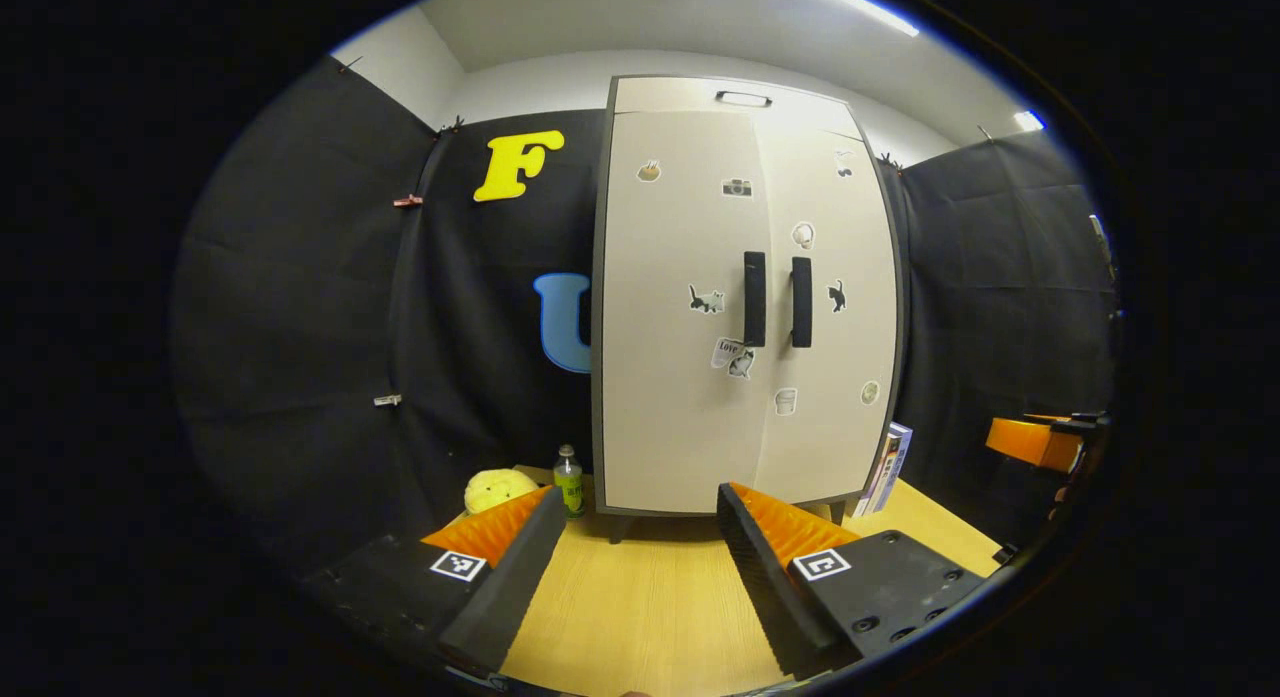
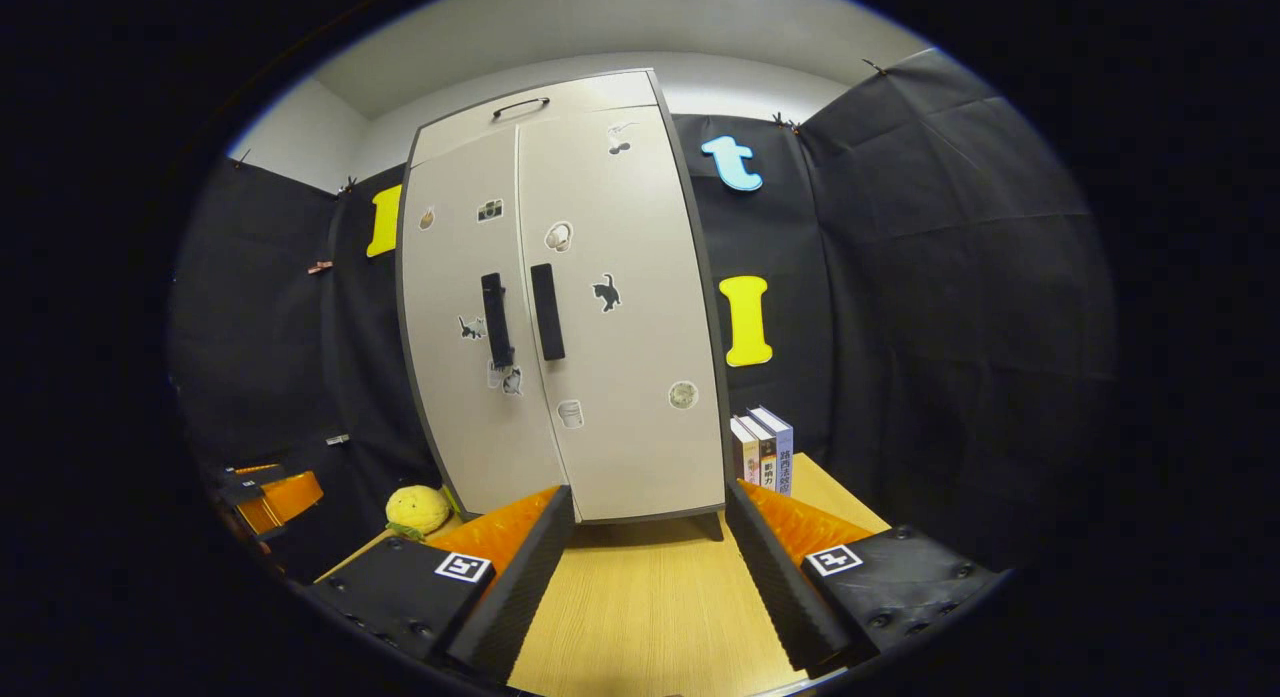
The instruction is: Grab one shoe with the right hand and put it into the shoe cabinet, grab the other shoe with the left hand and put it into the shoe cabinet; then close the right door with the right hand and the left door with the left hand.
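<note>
While both doors sat flush and shut, the cabinet (image 1: 745, 297) stood upright at the back of the table (image 1: 650, 607), its two dark handles (image 1: 755, 299) side by side at the seam. No shoes lay on the tabletop, so by my reading they were inside and the task looked done or very nearly so. In the right gripper view the cabinet (image 2: 565, 307) leaned a touch, which is just the lens. Books (image 2: 762, 449) stood just beside its right flank, and over on the left a yellow plush (image 1: 497, 490) sat near a small green bottle (image 1: 569, 480).

The left gripper (image 1: 635, 512) hung well back from the doors, jaws apart, nothing between them. The right gripper (image 2: 648, 512) was the same: fingers spread wide, empty, the bare table under it.

Risks from here? If either door was only resting closed and not latched, it could swing back open, though I couldn't tell the latch from these views. A careless push forward could clip the handles and pull a door out. A wide sweep on the left could topple the bottle; on the right, the books might go over.
</note>
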### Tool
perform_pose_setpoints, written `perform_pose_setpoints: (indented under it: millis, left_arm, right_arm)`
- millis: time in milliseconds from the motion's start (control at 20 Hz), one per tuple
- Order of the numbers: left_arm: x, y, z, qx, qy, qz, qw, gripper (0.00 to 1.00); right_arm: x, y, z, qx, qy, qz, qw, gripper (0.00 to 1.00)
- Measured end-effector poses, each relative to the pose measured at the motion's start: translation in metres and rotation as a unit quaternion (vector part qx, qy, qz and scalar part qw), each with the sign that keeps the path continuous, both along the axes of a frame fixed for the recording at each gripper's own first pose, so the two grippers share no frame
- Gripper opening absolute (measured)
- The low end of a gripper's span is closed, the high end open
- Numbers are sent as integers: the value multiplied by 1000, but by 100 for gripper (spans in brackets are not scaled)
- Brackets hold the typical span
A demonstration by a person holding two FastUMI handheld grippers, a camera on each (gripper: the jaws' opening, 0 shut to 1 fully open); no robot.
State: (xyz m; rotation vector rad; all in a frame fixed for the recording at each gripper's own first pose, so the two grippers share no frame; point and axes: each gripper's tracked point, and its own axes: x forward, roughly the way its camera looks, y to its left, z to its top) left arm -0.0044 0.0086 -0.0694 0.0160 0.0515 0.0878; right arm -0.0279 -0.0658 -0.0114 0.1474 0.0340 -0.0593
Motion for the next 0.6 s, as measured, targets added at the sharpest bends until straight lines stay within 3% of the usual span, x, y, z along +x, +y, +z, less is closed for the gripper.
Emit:
perform_pose_setpoints:
  millis: [600]
  left_arm:
    - [20,-30,-17,-5,21,-69,997,96]
  right_arm:
    - [-31,-23,-19,-8,20,-62,998,98]
